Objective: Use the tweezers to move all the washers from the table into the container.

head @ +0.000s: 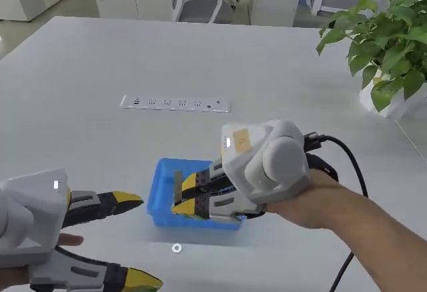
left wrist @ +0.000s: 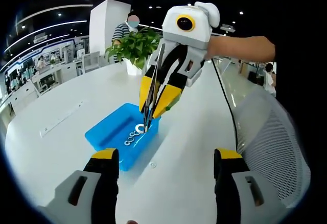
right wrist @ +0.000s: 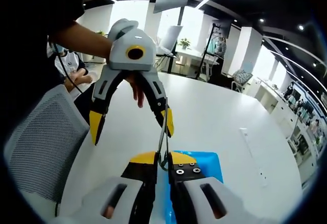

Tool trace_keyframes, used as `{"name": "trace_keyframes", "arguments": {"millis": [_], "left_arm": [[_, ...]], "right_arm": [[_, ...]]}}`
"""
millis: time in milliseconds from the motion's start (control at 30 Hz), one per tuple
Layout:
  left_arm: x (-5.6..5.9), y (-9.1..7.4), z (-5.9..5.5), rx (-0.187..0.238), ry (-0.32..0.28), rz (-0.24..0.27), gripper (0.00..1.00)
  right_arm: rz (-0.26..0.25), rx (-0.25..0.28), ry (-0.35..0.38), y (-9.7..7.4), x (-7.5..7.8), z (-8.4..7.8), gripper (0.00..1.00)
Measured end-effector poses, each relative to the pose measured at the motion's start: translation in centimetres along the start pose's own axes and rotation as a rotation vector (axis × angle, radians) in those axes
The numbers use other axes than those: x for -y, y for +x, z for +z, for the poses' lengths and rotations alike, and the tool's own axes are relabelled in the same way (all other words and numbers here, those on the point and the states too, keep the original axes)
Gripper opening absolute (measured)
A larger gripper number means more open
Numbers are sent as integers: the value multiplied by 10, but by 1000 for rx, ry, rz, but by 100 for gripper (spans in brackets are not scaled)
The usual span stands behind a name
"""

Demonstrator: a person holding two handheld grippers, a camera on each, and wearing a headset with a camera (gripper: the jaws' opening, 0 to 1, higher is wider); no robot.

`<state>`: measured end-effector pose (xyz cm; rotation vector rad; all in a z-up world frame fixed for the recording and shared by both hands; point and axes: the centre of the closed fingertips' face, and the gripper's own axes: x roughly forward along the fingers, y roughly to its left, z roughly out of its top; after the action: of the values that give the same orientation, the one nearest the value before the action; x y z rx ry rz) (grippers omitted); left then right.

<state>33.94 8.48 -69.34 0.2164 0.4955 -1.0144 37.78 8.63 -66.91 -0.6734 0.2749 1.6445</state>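
The blue container [head: 165,175] sits on the white table and holds several washers [left wrist: 134,133]. My right gripper [head: 185,195] hovers over it, shut on the thin metal tweezers [head: 177,184], whose tips [left wrist: 146,127] point down into the container. In the right gripper view the tweezers [right wrist: 163,127] rise from between the closed jaws of the right gripper [right wrist: 162,158], above the container [right wrist: 207,158]. One loose washer [head: 176,247] lies on the table just in front of the container. My left gripper [head: 141,241] stands open to the left of it, holding nothing.
A white power strip [head: 175,103] lies farther back on the table. A potted plant [head: 390,39] stands at the right edge. A black cable [head: 350,162] trails from the right gripper. A mesh chair [left wrist: 276,132] stands beside the table.
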Motion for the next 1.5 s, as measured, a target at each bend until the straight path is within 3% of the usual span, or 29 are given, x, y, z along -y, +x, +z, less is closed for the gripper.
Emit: {"name": "trace_keyframes", "arguments": {"millis": [600,933,1500], "left_arm": [[-9,-13,5,50,-66,71,97],[-14,-20,4,65,-87,95,99],[-16,-17,-4,57,-107,92,99]], "right_arm": [[-5,5,-17,15,35,-14,9],[15,-20,1,30,40,-36,9],[55,-37,28,53,44,-63,9]]}}
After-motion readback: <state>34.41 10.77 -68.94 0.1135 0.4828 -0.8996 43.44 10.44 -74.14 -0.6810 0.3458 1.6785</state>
